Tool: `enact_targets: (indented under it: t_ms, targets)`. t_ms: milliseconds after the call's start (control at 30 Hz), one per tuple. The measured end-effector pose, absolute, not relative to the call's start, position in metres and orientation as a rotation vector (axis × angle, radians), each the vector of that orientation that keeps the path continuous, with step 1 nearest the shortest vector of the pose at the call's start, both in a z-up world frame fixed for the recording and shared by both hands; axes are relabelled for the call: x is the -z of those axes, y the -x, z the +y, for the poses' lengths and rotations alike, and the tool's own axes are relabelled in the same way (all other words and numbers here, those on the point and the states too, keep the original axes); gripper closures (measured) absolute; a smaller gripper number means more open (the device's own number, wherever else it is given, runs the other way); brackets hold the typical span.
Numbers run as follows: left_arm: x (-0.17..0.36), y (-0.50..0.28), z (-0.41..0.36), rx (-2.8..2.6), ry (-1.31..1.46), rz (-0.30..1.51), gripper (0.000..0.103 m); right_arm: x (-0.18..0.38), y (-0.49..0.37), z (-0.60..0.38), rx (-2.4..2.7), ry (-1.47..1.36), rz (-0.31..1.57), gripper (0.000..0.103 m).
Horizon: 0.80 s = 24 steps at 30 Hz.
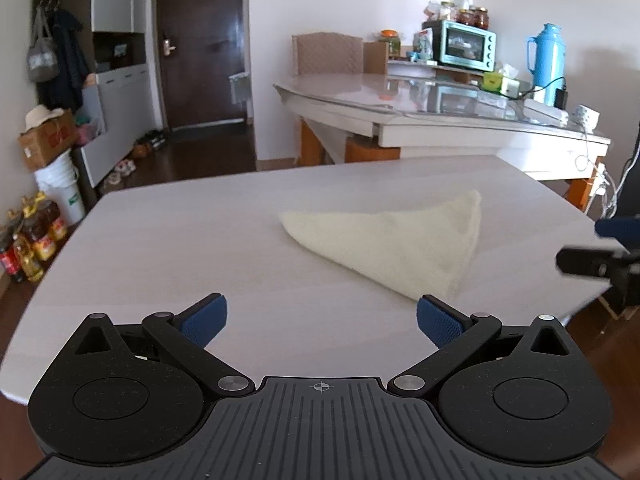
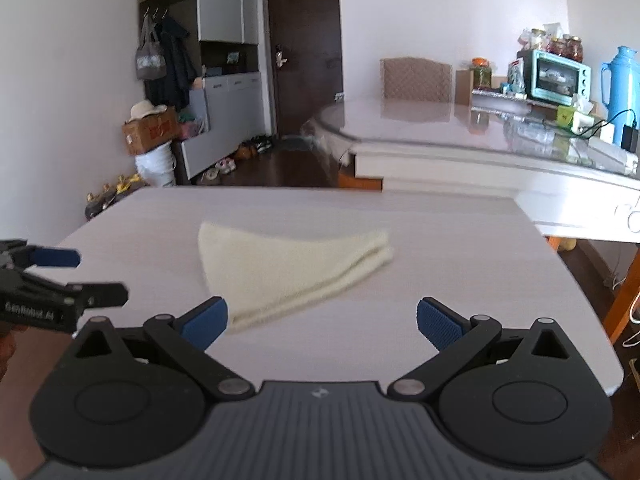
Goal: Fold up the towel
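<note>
A cream towel (image 1: 400,246) lies folded into a triangle on the pale wood-grain table (image 1: 180,240). In the right wrist view the same towel (image 2: 288,268) shows stacked layers along its right edge. My left gripper (image 1: 322,318) hovers over the table's near side, open, with nothing between its blue pads; the towel's near corner lies just ahead of its right finger. My right gripper (image 2: 322,318) is open too, empty, the towel's near corner by its left finger. Each gripper shows in the other's view: the right one (image 1: 596,248) at the edge, the left one (image 2: 80,276) likewise.
Behind the table stands a glass-topped dining table (image 1: 420,100) with a teal toaster oven (image 1: 468,46), a blue thermos (image 1: 546,62), jars and cables. A chair back (image 1: 328,54), a dark door (image 1: 200,44), cabinets, a cardboard box, a bucket and bottles line the left.
</note>
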<state>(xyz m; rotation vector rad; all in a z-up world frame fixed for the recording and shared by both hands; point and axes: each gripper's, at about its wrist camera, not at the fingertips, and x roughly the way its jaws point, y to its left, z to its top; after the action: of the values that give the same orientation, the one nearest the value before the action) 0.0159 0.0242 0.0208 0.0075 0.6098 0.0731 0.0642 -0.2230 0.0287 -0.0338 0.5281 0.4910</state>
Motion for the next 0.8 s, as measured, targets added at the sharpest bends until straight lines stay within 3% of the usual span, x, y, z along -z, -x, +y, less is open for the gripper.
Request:
enact_targets:
  t_ms: [267,433,500,700,800]
  targets:
    - [-0.012,-0.078,0.037,-0.066,-0.054,0.637,0.0,-0.017,-0.138,-0.213,-0.505,-0.045,0.583,0.026]
    - [0.001,-0.121,0.042,-0.034,-0.103,0.662,0.0,0.004,-0.182,-0.205,-0.504,-0.097,0.647,0.057]
    - [0.006,-0.132,0.044,-0.02,-0.121,0.671,0.0,0.012,-0.193,-0.203,-0.496,-0.109,0.67,0.064]
    - [0.02,-0.151,0.044,0.014,-0.155,0.689,0.0,0.028,-0.211,-0.205,-0.467,-0.131,0.712,0.068]
    - [0.027,-0.158,0.043,0.028,-0.153,0.69,0.0,0.03,-0.212,-0.204,-0.464,-0.122,0.691,0.096]
